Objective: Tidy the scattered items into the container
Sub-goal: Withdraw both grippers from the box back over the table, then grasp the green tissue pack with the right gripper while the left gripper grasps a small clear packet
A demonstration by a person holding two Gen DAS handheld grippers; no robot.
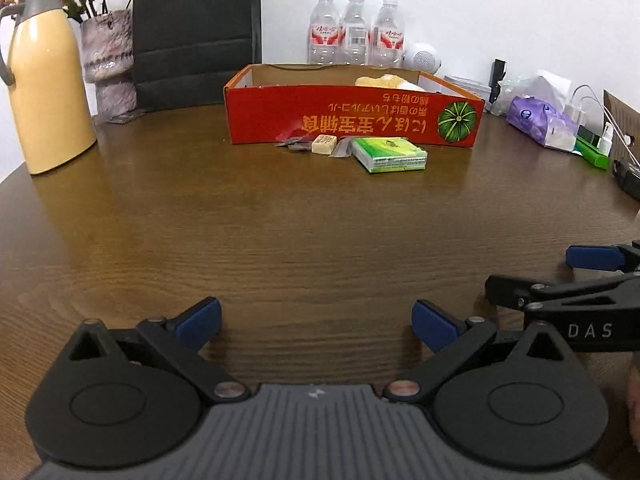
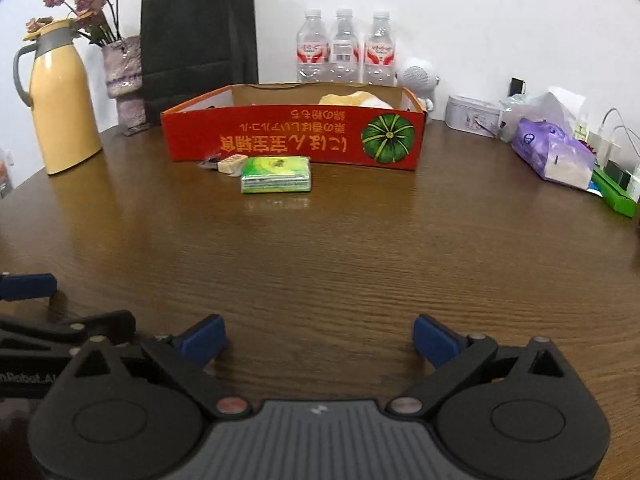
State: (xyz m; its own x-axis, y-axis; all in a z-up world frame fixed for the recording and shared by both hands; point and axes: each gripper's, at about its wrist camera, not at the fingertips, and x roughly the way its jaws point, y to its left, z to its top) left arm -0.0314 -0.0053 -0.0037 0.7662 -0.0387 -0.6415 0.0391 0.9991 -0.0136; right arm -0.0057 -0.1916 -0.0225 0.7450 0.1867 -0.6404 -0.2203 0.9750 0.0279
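A red cardboard box [image 1: 352,116] [image 2: 292,140] with a pumpkin picture stands open on the brown table, a pale yellow item [image 1: 384,80] [image 2: 352,99] inside. In front of it lie a green tissue pack [image 1: 390,154] [image 2: 276,175], a cream eraser [image 1: 324,144] [image 2: 231,163], a grey wrapper [image 1: 342,147] and a small dark item [image 1: 294,142] [image 2: 210,161]. My left gripper [image 1: 316,322] is open and empty, low over the table, far from them. My right gripper [image 2: 320,340] is open and empty beside it; it also shows at the left wrist view's right edge [image 1: 560,276].
A yellow thermos [image 1: 46,80] [image 2: 60,100], flower vase [image 1: 108,60] [image 2: 124,80] and black bag [image 1: 196,32] [image 2: 198,36] stand back left. Three water bottles [image 1: 356,30] [image 2: 344,46] stand behind the box. A purple tissue pack [image 1: 540,120] [image 2: 552,152] and clutter sit right.
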